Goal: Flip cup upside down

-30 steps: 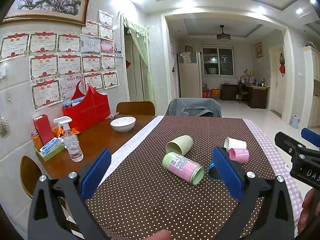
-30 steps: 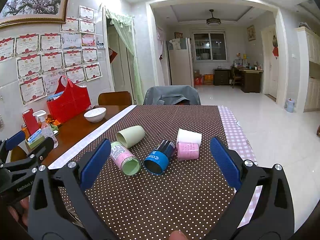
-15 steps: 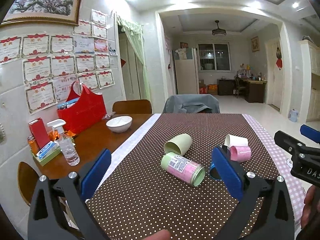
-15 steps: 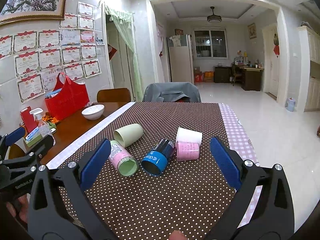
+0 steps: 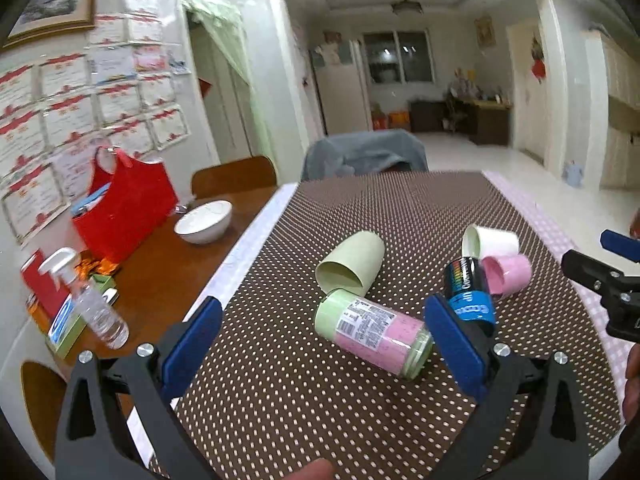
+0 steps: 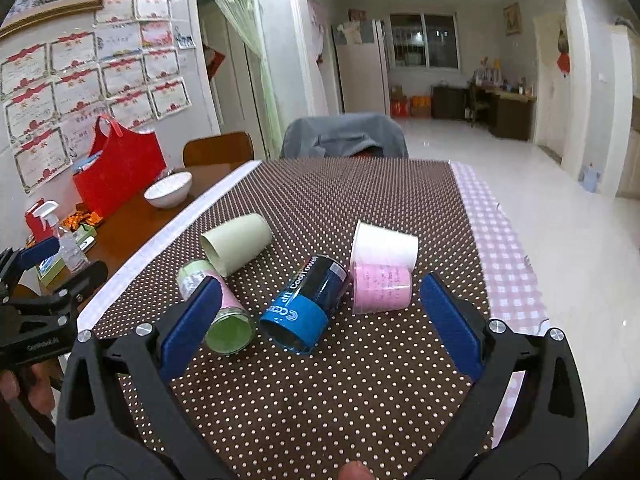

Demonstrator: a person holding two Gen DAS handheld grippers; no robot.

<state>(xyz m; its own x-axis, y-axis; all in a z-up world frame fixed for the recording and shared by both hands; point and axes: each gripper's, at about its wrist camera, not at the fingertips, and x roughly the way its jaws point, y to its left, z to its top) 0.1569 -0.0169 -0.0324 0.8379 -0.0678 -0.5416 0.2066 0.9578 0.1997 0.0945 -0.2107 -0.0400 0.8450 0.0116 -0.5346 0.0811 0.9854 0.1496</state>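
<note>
The right gripper hangs above the brown white-dotted tablecloth with its blue-padded jaws spread wide and nothing between them; straight ahead of its gap lies the blue and black cylindrical cup with white lettering, on its side, its open mouth turned toward the claw and its long axis running away and a little to the right; so the jaws already straddle its width. Touching it on the right is the pale pink cup, also on its side, with a white cup lying just behind that. To the left, partly behind the left pad, lies the pink and green labelled jar-like cup; beyond it the pale green plastic cup, tipped over with its mouth toward the left.

The left gripper is likewise spread wide and empty; the pink and green cup lies crosswise between its pads, long axis running left to right, so those jaws would meet its ends, not its sides.

By my reading the blue cup is the likelier target, nearer the right claw; a close across its round wall, then a lift and turn mouth-down, looks to suit; the pink neighbour, pressed against it, may get nudged.
</note>
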